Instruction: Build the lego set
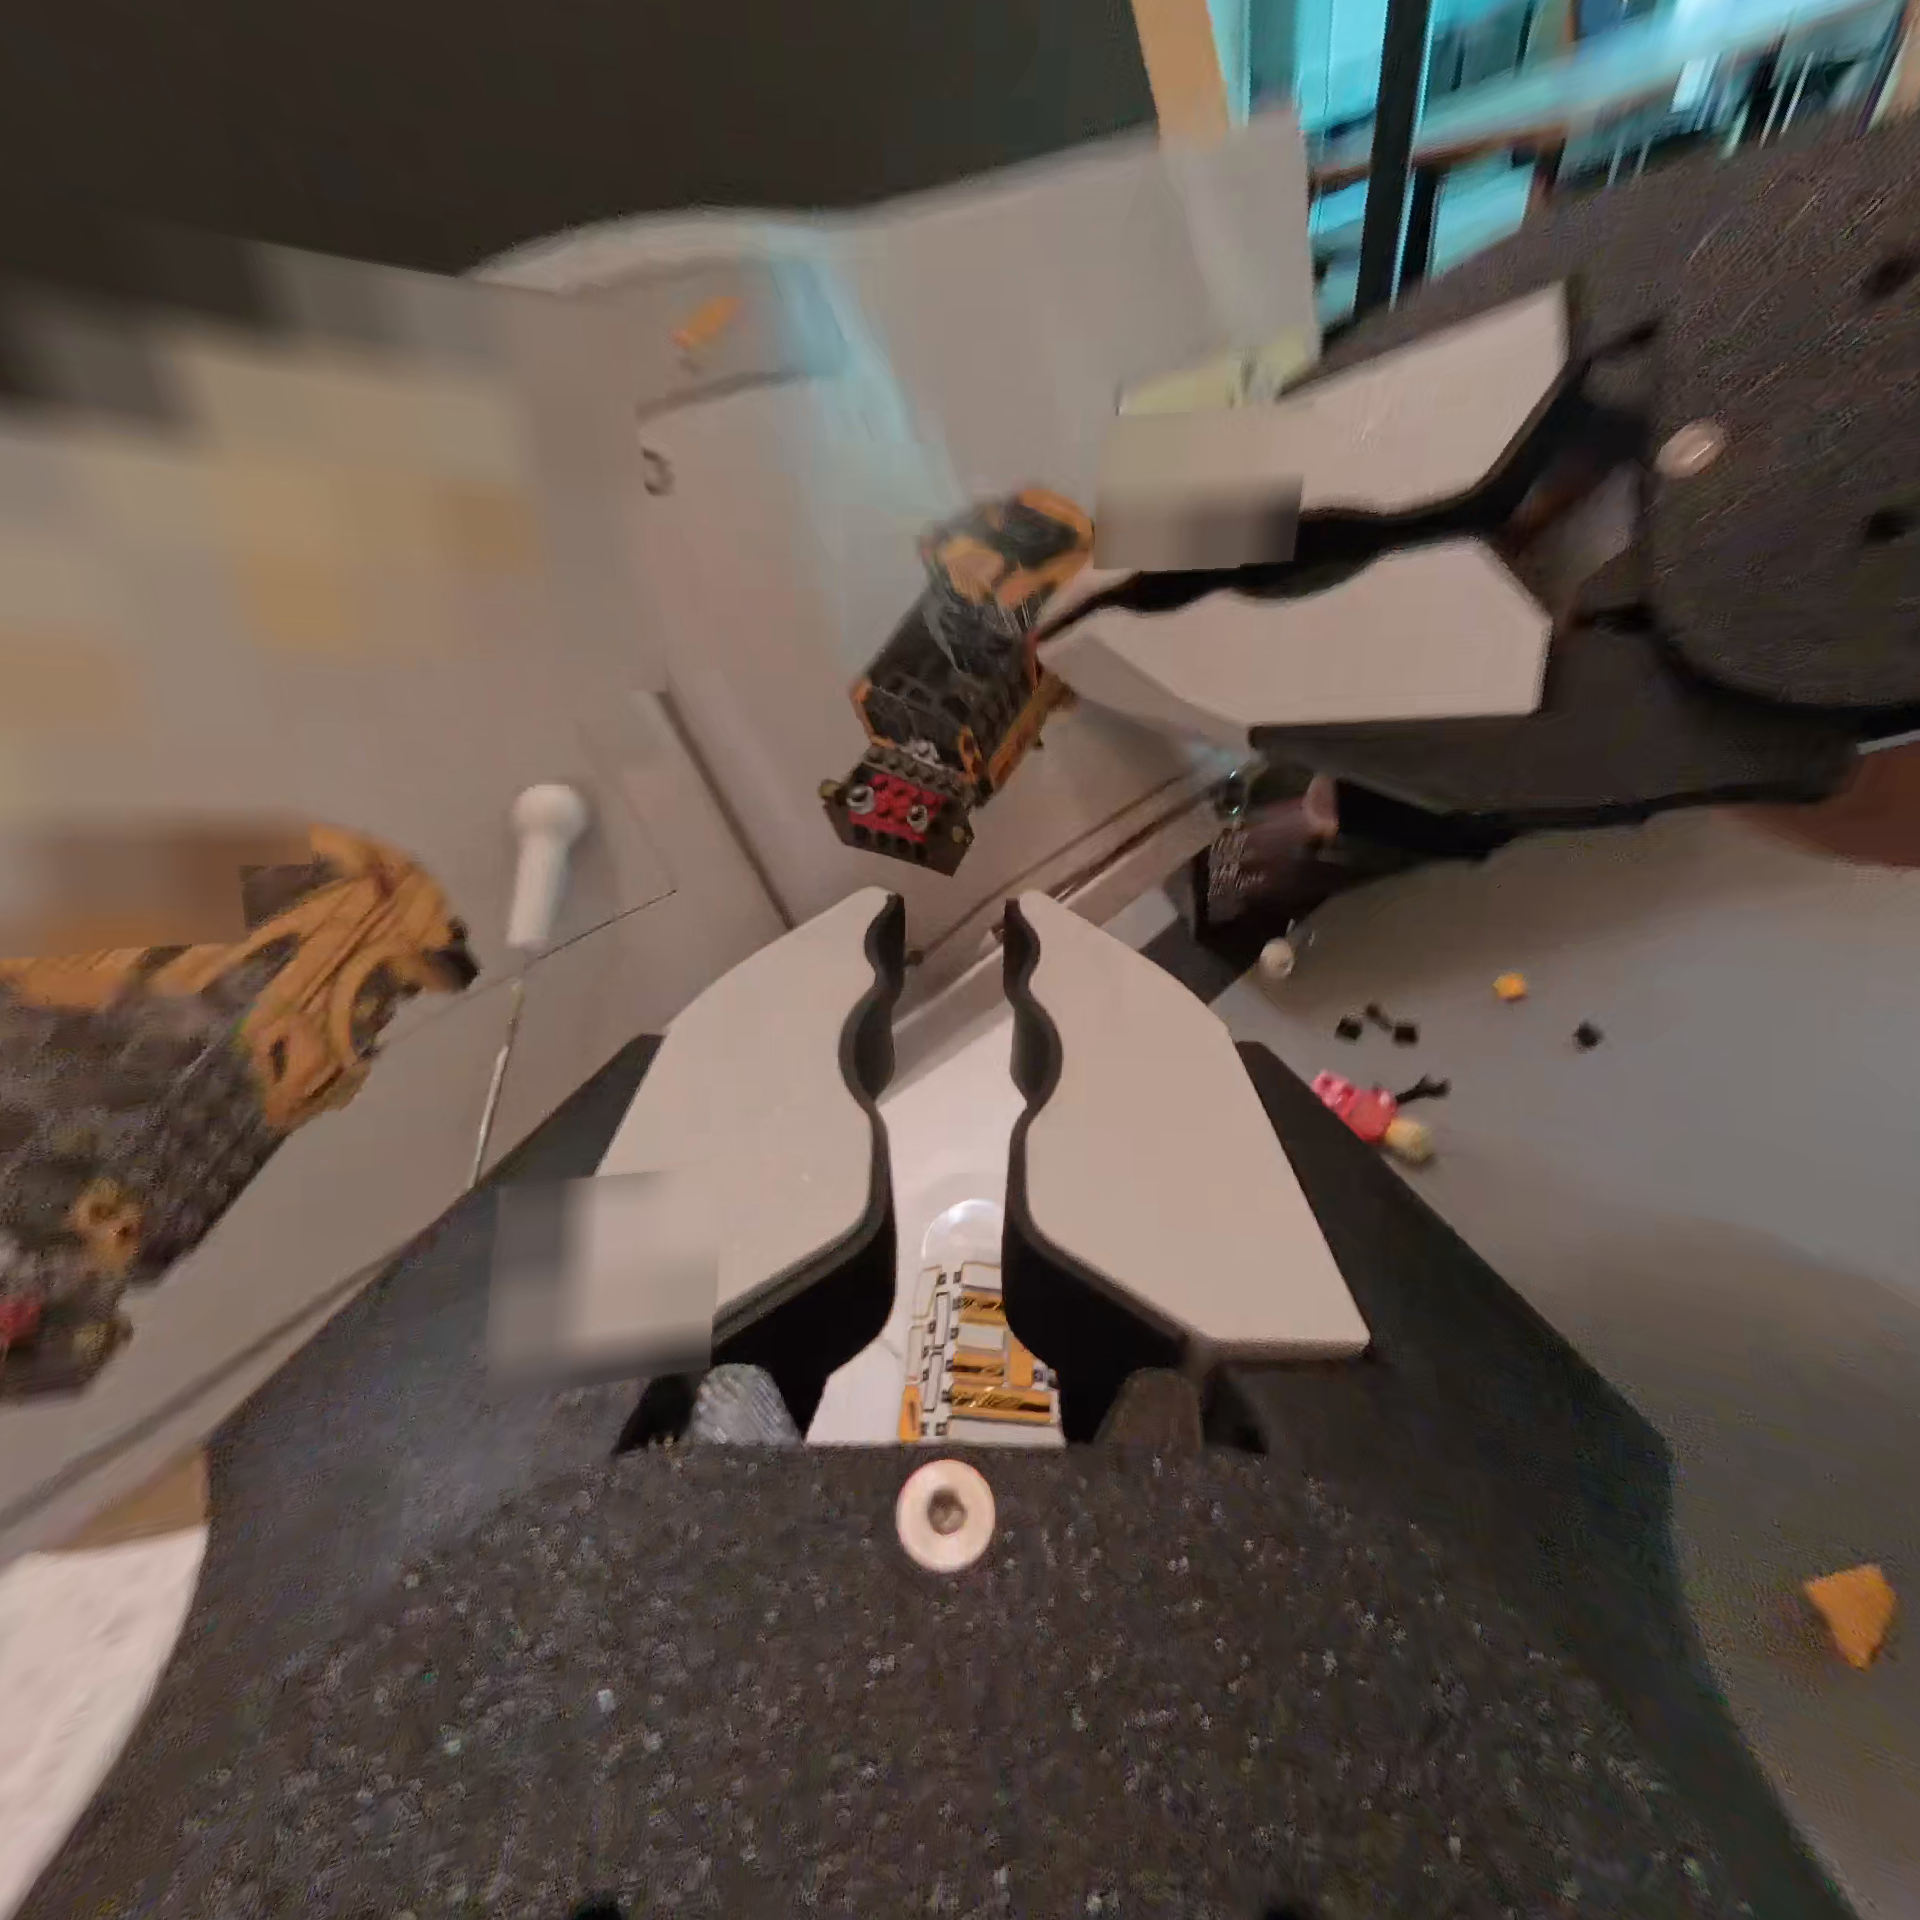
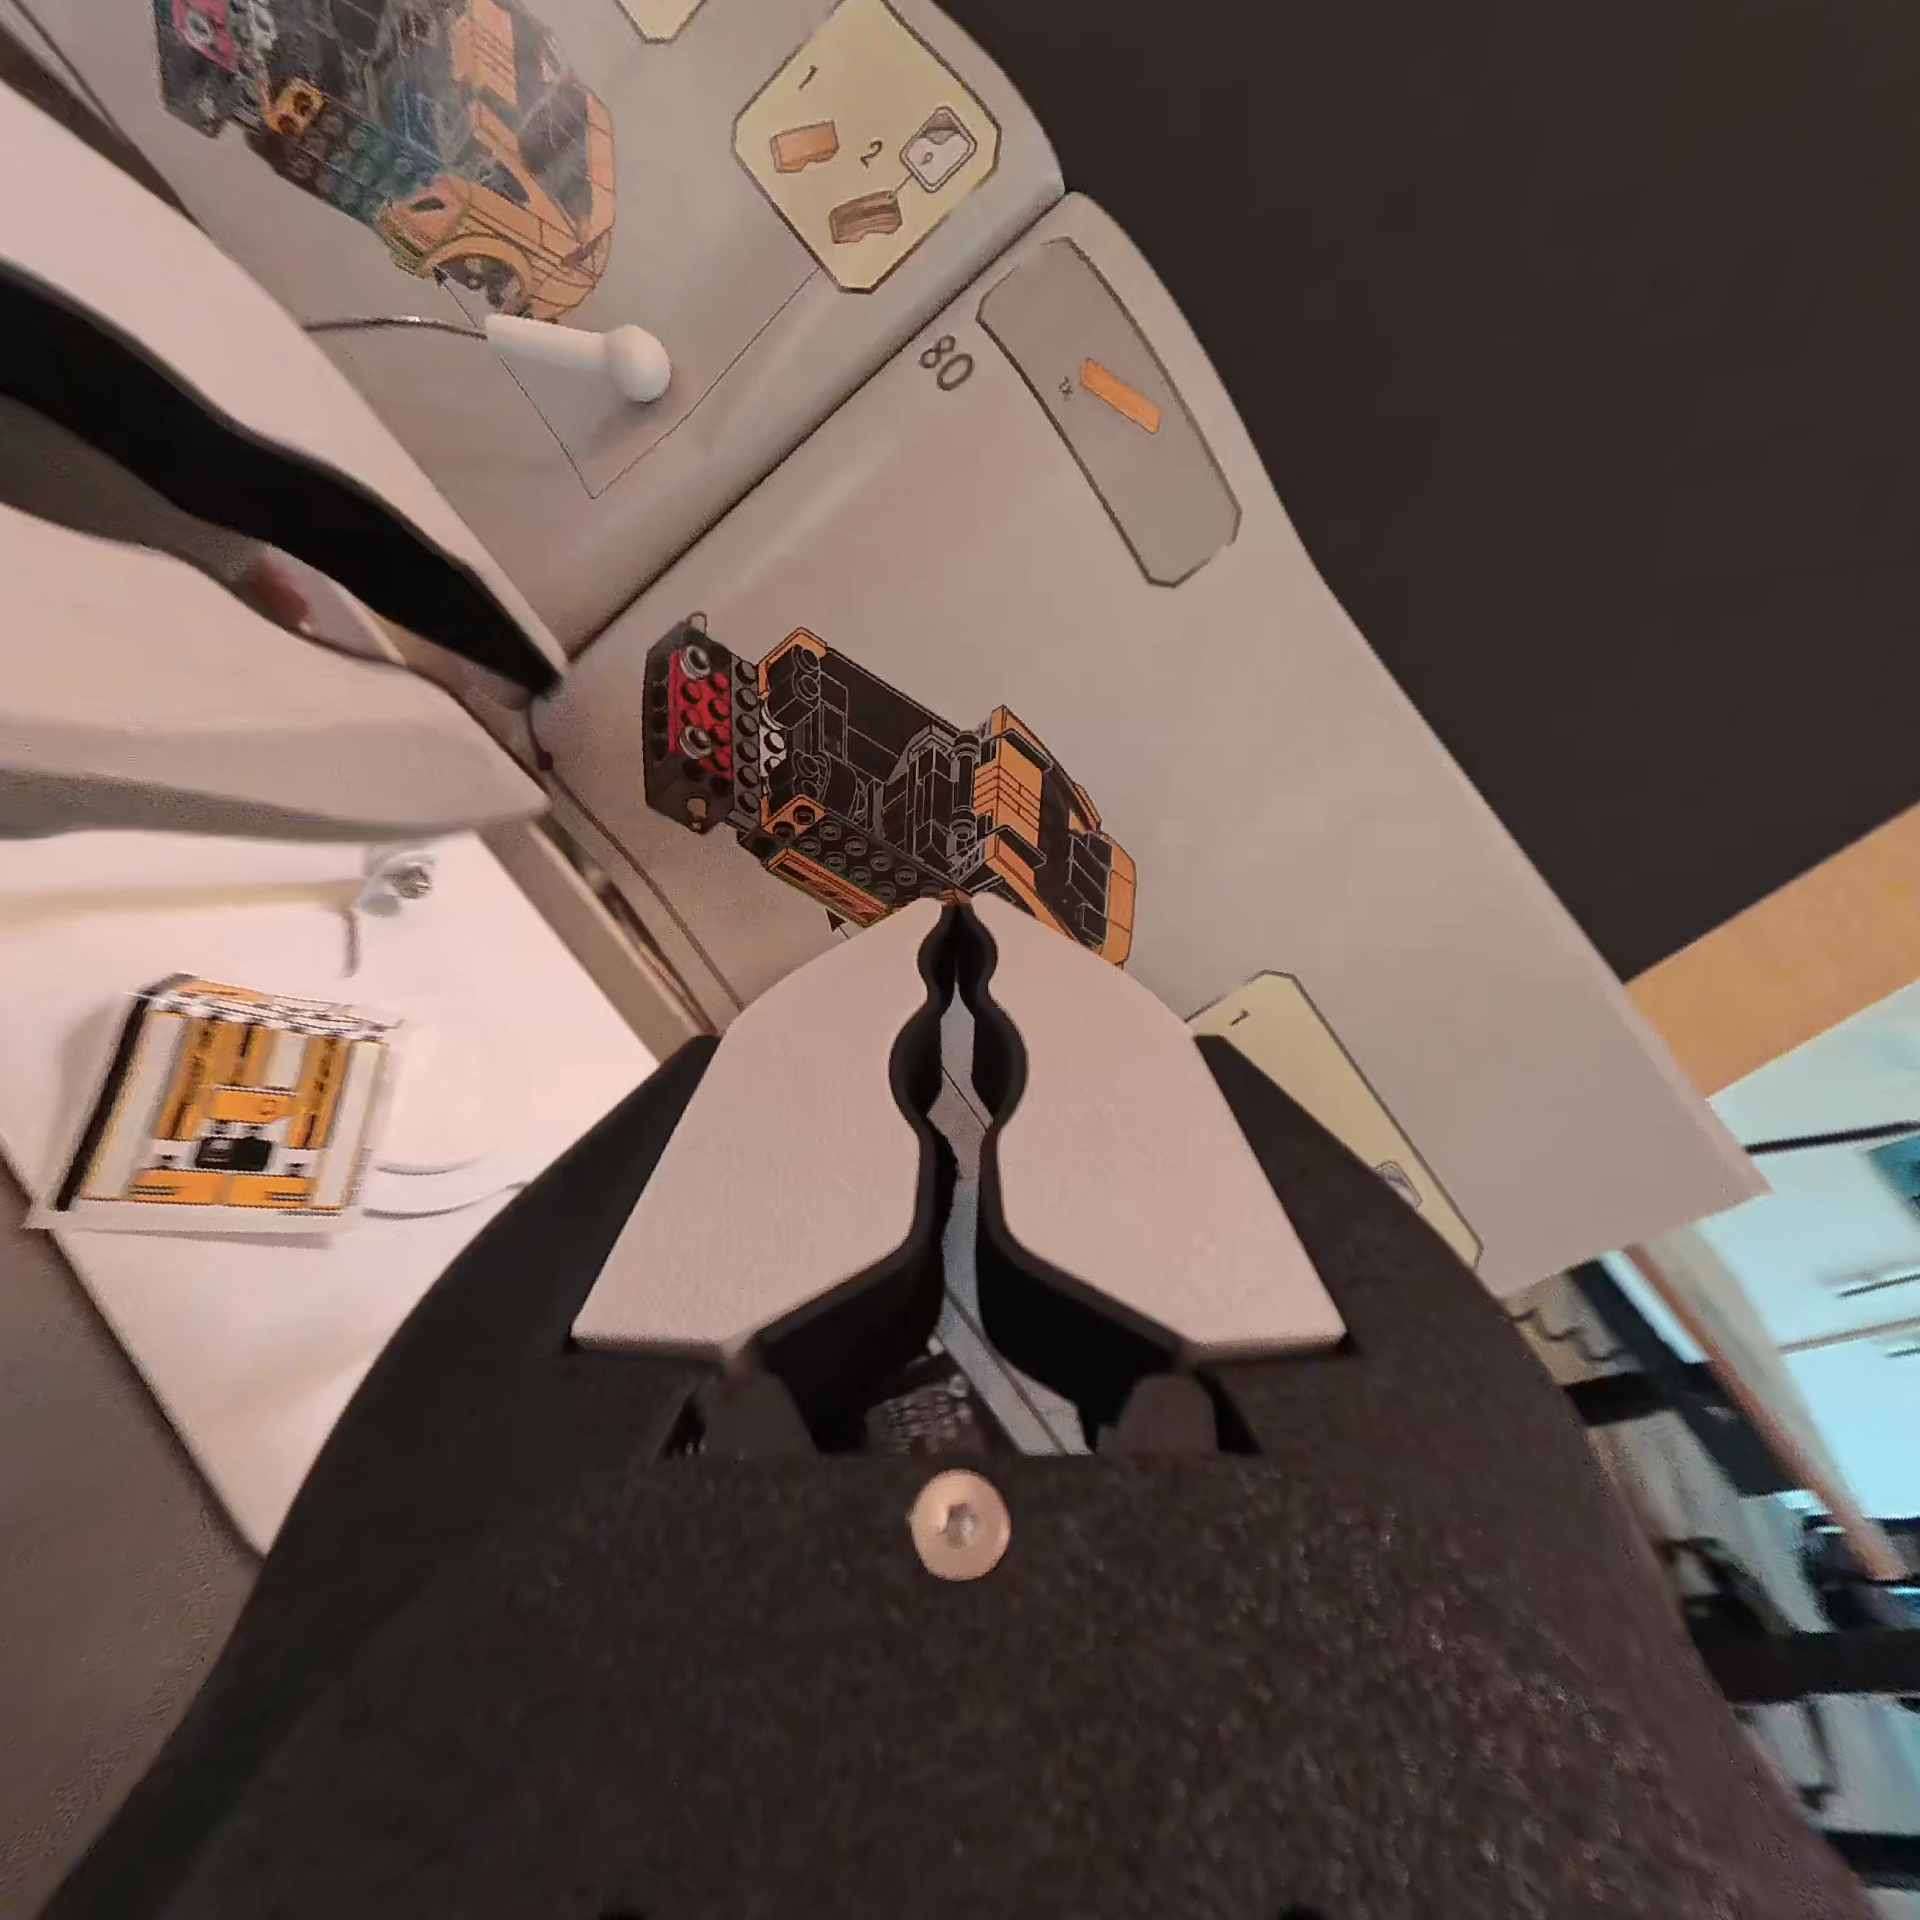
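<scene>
L gripper point(image 1: 951, 909) – jaws parted, nothing held | R gripper point(image 2: 954, 912) – clenched on grey paper instruction-booklet page point(image 2: 1299, 790) | loose bricks point(image 1: 1382, 1112) scattered nearby

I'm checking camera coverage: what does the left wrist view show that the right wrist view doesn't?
Only the left wrist view: loose pieces on the grey table, namely an orange piece, a pink piece and small black bits.
Only the right wrist view: a pale yellow parts panel on the booklet page, legible here.
Both: the open booklet, its printed orange-and-black brick car, a white handle-shaped item, the sticker sheet, the left tool with fingers apart, and the right tool with tips together.
</scene>
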`<state>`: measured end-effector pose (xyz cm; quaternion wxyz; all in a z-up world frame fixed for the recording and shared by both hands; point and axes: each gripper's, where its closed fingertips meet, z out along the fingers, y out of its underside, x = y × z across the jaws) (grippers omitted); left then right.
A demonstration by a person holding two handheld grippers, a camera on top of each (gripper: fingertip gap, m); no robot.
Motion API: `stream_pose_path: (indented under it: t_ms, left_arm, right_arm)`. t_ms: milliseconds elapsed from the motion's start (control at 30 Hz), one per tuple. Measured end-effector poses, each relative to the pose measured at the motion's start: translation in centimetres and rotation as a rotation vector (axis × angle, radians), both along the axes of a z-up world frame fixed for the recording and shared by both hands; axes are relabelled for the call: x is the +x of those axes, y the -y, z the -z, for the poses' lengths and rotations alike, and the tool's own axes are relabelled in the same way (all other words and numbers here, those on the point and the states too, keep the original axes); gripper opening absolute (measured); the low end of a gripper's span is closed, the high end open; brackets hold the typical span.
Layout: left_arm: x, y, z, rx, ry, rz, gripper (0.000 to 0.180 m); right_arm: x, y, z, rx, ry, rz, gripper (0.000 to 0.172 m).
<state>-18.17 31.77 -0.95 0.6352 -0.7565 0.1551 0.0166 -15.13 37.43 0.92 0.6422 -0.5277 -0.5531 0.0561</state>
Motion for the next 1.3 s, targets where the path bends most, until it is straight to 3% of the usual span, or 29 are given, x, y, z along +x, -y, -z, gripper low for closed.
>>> stream_pose_path:
  t_ms: [67,100,167,300,467,533,767,1300]
  left_arm:
    - [0.0,-1.5,1.0,-0.072,-0.062,-0.024,0.015]
    - [0.1,-2.0,0.9,-0.065,-0.075,-0.028,0.007]
    - [0.4,-2.5,0.6,-0.054,-0.091,-0.046,0.007]
    - [0.4,-2.6,0.7,-0.063,-0.145,-0.085,0.007]
    - [0.4,-2.7,0.8,-0.063,-0.193,-0.084,0.005]
    - [0.4,-2.7,0.8,-0.071,-0.199,-0.085,0.005]
    - [-0.8,-2.3,0.3,-0.083,-0.223,-0.094,0.0]
    - [0.1,-0.3,-0.2,-0.061,-0.152,-0.056,0.014]
  right_arm:
    - [0.0,-0.5,-0.6,0.049,0.007,0.011,0.0]
    - [-0.1,-0.5,-0.8,0.046,0.009,-0.002,0.0]
    - [0.2,-0.5,-1.1,-0.004,-0.012,-0.024,0.0]
    - [4.6,-1.1,-2.4,-0.11,-0.192,0.018,0.0]
    - [9.3,-4.1,-0.6,-0.409,-0.31,0.069,0.047]
    - [8.6,-4.4,-0.2,-0.485,-0.302,0.032,0.045]
    - [7.1,-4.7,-0.4,-0.336,-0.207,0.138,0.039]
    - [8.9,-3.8,-0.8,-0.297,-0.286,0.144,0.045]
